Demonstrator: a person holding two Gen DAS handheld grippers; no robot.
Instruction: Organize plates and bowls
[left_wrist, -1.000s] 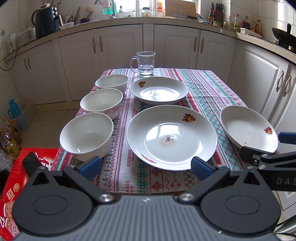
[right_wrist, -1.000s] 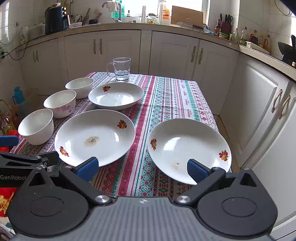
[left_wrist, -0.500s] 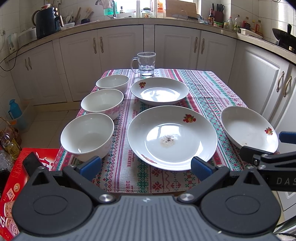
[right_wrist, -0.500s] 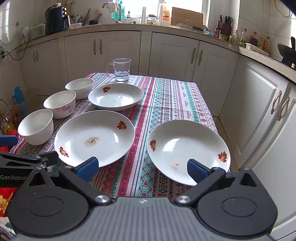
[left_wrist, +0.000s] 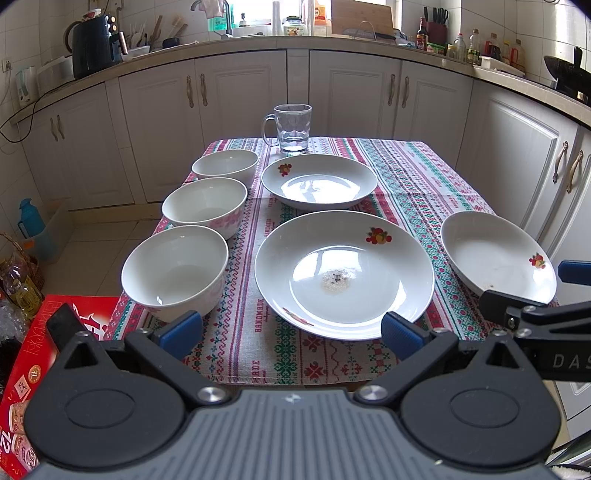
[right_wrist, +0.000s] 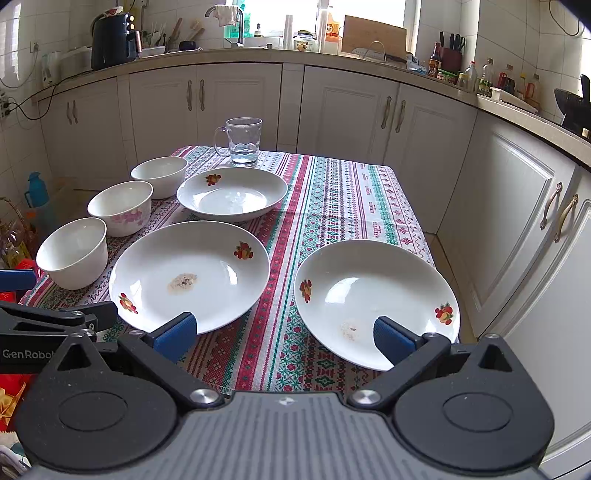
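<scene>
Three white bowls stand in a row down the table's left side: near bowl (left_wrist: 173, 271), pink-patterned middle bowl (left_wrist: 205, 205), far bowl (left_wrist: 225, 168). Three white plates with fruit motifs lie on the patterned cloth: a big centre plate (left_wrist: 343, 273) with a crumb stain, a far plate (left_wrist: 319, 181), and a right plate (right_wrist: 376, 299) at the near right edge. My left gripper (left_wrist: 291, 332) hangs open before the table's near edge, nothing between its blue pads. My right gripper (right_wrist: 286, 332) is open too, its right pad over the right plate's near rim.
A glass mug (left_wrist: 290, 127) with a little water stands at the table's far end. White cabinets (right_wrist: 517, 221) close in on the right and behind. A red box (left_wrist: 33, 354) and bottles (left_wrist: 20, 288) sit on the floor at left.
Both grippers have edged slightly forward toward the table; the right one now overlaps the right plate's near rim a bit more. Nothing on the table has moved.
</scene>
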